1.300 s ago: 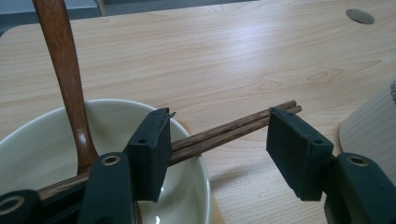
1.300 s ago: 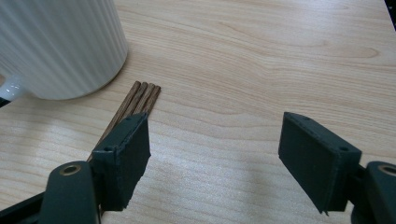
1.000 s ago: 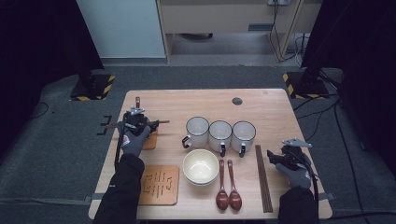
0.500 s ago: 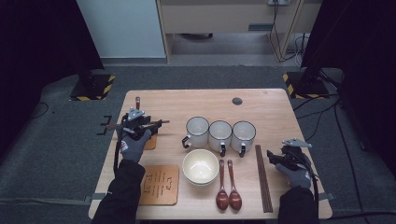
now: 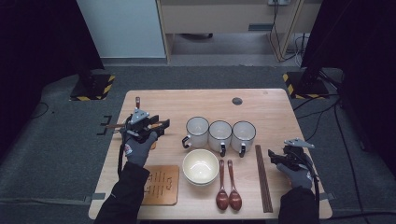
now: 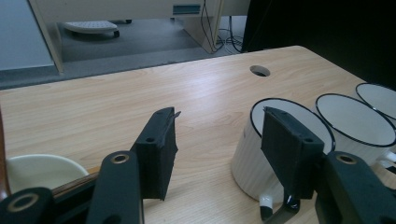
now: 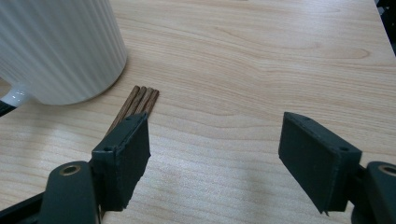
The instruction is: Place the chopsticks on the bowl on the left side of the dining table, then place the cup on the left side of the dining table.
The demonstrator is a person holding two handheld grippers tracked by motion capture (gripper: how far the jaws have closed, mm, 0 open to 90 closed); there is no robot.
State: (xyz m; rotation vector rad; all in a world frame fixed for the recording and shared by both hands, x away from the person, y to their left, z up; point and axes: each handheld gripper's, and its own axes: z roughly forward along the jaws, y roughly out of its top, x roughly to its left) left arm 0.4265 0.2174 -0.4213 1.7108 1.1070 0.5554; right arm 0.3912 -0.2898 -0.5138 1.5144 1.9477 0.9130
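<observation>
My left gripper (image 5: 164,127) hovers over the table's left side, its jaws pointing at the nearest of three white mugs (image 5: 197,128). Its jaws have just been closing a little and still stand open with nothing between them. In the left gripper view (image 6: 219,126) that mug (image 6: 247,154) stands just past the right jaw. My right gripper (image 5: 272,156) rests near the right edge, open, beside the dark chopsticks (image 5: 263,177). In the right gripper view (image 7: 217,140) the chopstick tips (image 7: 140,98) lie by the left jaw, under a ribbed white mug (image 7: 60,46).
A cream bowl (image 5: 201,165) sits in front of the mugs, with two wooden spoons (image 5: 228,186) to its right. A wooden board (image 5: 161,184) lies at the front left. Another cream dish rim (image 6: 42,170) shows below my left gripper. A cable hole (image 5: 237,101) marks the far tabletop.
My left gripper has risen a little and drifted slightly toward the mugs. The right gripper has stayed still.
</observation>
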